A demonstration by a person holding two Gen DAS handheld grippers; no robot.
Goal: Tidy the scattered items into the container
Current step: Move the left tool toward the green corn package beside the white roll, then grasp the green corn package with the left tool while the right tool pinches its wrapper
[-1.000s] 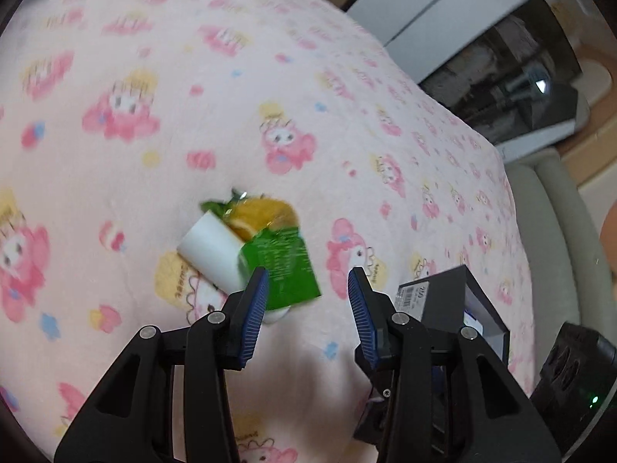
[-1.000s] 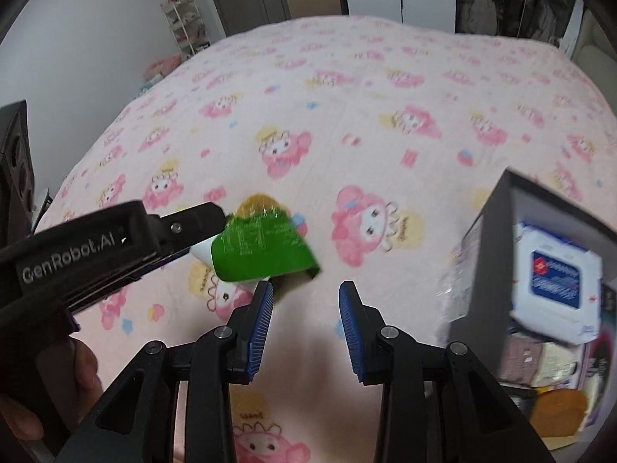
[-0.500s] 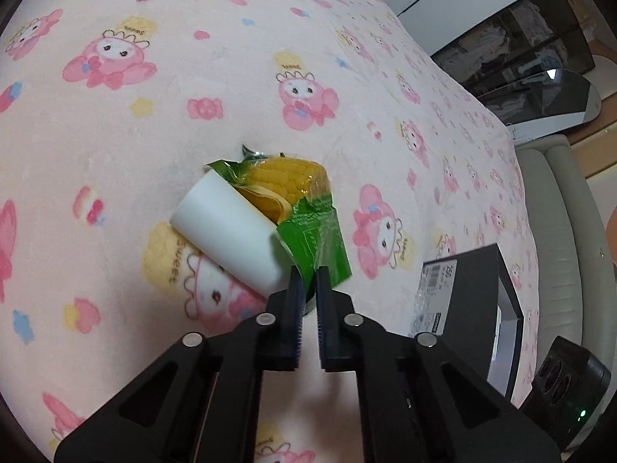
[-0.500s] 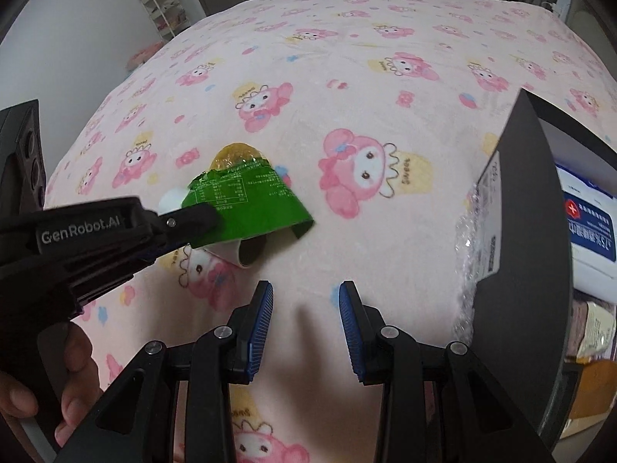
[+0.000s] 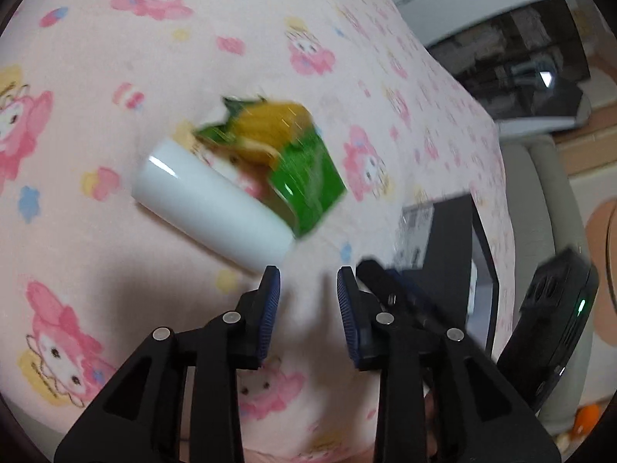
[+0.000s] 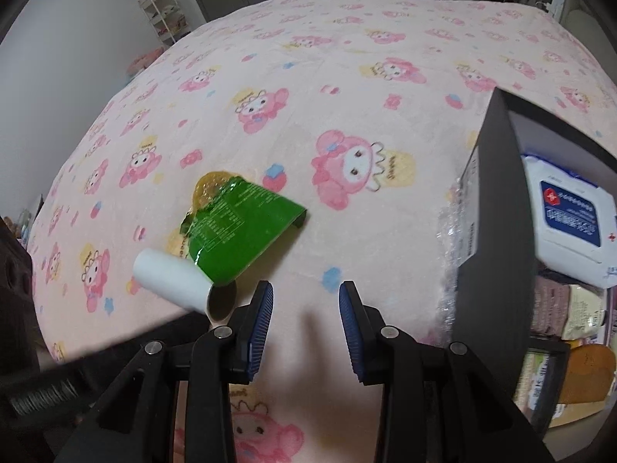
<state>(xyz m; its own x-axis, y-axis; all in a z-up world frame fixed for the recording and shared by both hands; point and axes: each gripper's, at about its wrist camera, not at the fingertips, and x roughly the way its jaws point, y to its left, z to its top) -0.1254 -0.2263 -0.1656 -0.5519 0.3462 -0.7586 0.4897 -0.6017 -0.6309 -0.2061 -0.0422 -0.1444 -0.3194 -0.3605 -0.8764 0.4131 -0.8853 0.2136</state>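
A green packet of corn (image 5: 293, 166) (image 6: 239, 227) lies on the pink cartoon-print blanket (image 5: 115, 58) (image 6: 347, 77), its edge resting over a white cup (image 5: 212, 196) (image 6: 173, 283) that lies on its side. My left gripper (image 5: 307, 281) is open and empty, just short of the cup's mouth. My right gripper (image 6: 305, 297) is open and empty, just right of the cup and packet. The black container (image 5: 451, 239) (image 6: 493, 212) stands to the right and holds a wipes pack (image 6: 567, 216) and other items.
The right gripper's body shows in the left wrist view (image 5: 547, 328), close to the container. The left gripper's arm crosses the lower left of the right wrist view (image 6: 77, 370). A shelf (image 6: 162, 15) and cabinets stand beyond the bed.
My left gripper closed on the green packet half a second ago, then opened and drew back; the packet lies free on the cup. The right gripper stayed open.
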